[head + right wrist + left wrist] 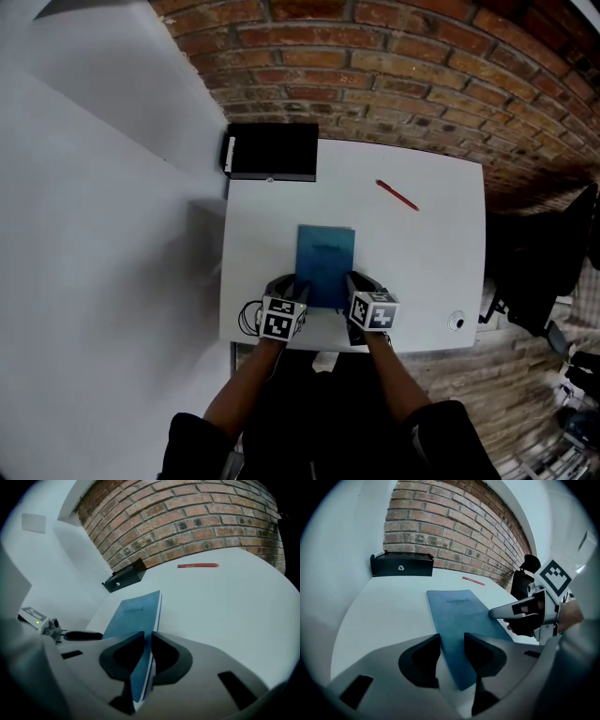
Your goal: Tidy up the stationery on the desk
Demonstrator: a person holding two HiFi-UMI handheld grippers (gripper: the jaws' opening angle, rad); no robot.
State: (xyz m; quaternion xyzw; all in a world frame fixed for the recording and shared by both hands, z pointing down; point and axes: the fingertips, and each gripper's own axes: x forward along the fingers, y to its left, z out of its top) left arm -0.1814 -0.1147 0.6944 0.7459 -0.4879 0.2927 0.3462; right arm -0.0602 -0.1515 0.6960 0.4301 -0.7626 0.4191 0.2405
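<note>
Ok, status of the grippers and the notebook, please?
Right gripper shut on notebook edge. Left gripper open over its near corner. Red pen apart, nothing blocking.

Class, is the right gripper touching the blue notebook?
Touching. The right gripper view shows the right gripper with both jaws pressed against the notebook, seen edge-on between them.

Most of the desk (441,281) is open surface. A black box (273,151) blocks the upper left corner, tight against the white wall (94,234). The red pen (397,195) lies upper right with room all round it. The blue notebook (325,258) fills the centre down to the lower edge, leaving bare strips on either side. The brick wall (394,66) closes off the top, and a black chair (548,253) crowds the right side.
</note>
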